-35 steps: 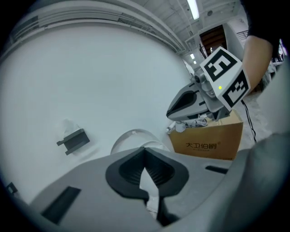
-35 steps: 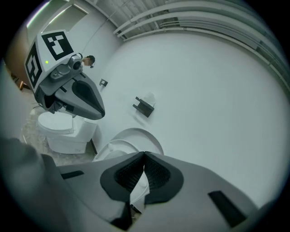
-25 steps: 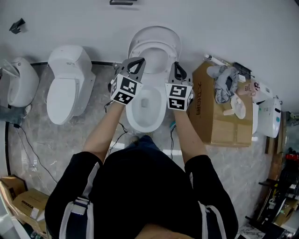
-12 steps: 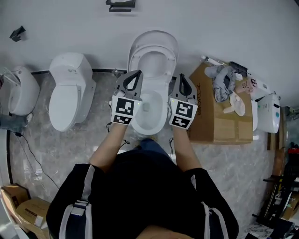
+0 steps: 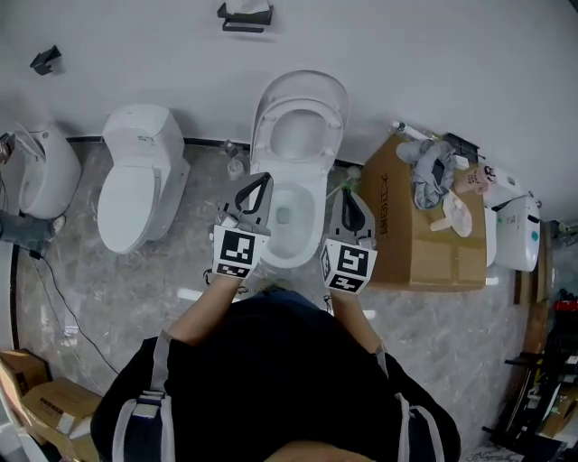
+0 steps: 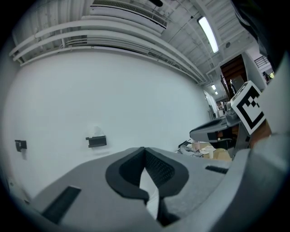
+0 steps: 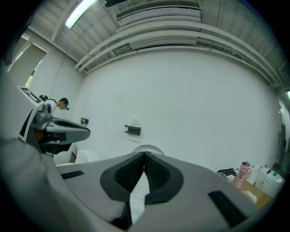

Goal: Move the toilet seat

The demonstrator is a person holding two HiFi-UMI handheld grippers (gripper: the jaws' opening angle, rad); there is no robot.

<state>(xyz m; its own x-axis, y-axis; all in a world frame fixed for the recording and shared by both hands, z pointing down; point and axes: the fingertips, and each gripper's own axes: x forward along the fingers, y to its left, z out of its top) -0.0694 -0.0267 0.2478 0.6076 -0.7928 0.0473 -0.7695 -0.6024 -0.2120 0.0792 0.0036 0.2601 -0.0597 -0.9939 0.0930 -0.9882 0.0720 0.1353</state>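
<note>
The white toilet (image 5: 291, 221) stands in the middle of the head view, its seat and lid (image 5: 302, 106) raised against the wall. My left gripper (image 5: 263, 180) is shut and empty, hovering over the bowl's left rim. My right gripper (image 5: 349, 191) is shut and empty too, just off the bowl's right side. Neither touches the seat. In the left gripper view the shut jaws (image 6: 145, 150) point at the white wall. In the right gripper view the shut jaws (image 7: 144, 155) point at the wall, with the top of the raised lid (image 7: 147, 148) just above them.
A second toilet (image 5: 140, 180) with its lid down stands to the left, another white fixture (image 5: 36, 167) beyond it. An open cardboard box (image 5: 424, 239) with cloths sits close on the right. A black holder (image 5: 246, 15) hangs on the wall. Cables (image 5: 54, 289) trail over the floor.
Both shut grippers have drawn back from the raised seat's edges toward the person and now sit beside the bowl's front. The seat stays up.
</note>
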